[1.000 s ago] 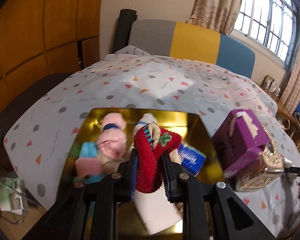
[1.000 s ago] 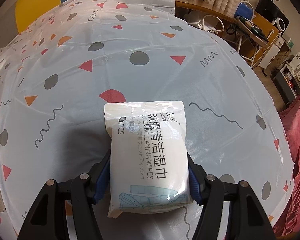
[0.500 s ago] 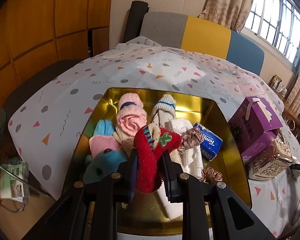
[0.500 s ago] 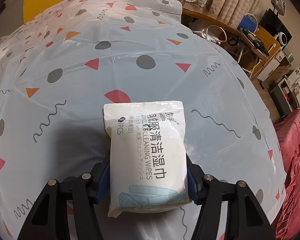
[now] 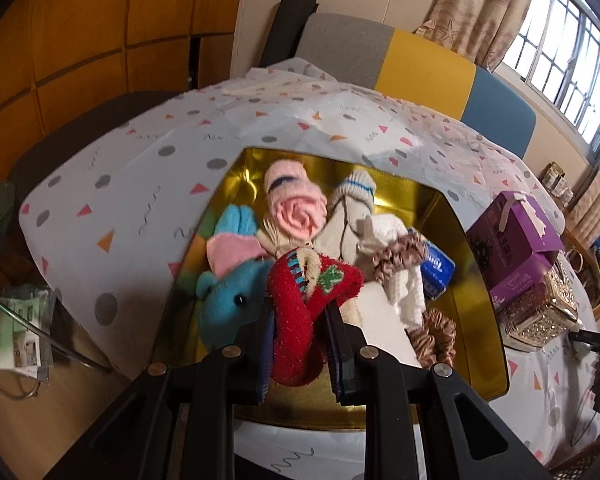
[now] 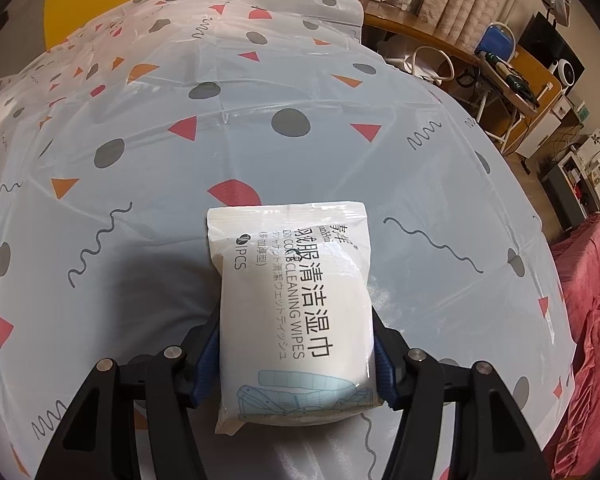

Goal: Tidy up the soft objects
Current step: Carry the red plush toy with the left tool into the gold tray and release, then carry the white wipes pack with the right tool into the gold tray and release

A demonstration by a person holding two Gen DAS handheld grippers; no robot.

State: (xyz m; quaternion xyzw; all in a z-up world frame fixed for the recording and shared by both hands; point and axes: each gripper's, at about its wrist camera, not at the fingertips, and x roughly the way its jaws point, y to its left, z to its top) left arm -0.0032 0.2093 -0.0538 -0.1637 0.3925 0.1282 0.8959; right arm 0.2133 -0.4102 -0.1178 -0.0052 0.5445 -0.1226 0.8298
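My left gripper [image 5: 300,308] is shut on a red fuzzy sock [image 5: 300,320] with a green leaf patch, held above the gold tray [image 5: 476,320]. The tray holds a rolled pink sock [image 5: 300,208], a white striped sock [image 5: 354,188], a blue plush toy [image 5: 224,300], brown scrunchies [image 5: 436,340] and a blue tissue pack [image 5: 438,272]. My right gripper [image 6: 296,344] is shut on a white pack of cleaning wipes [image 6: 296,300], held just over the patterned tablecloth [image 6: 220,120].
A purple box [image 5: 516,244] and a shiny gold basket [image 5: 540,312] stand right of the tray. A grey, yellow and blue sofa back [image 5: 420,64] lies behind the table. A red blanket [image 6: 588,320] lies off the table's right edge.
The left gripper has pulled back and up with the red sock, so more of the tray shows. The right gripper holds the wipes pack and has shifted slightly over the cloth.
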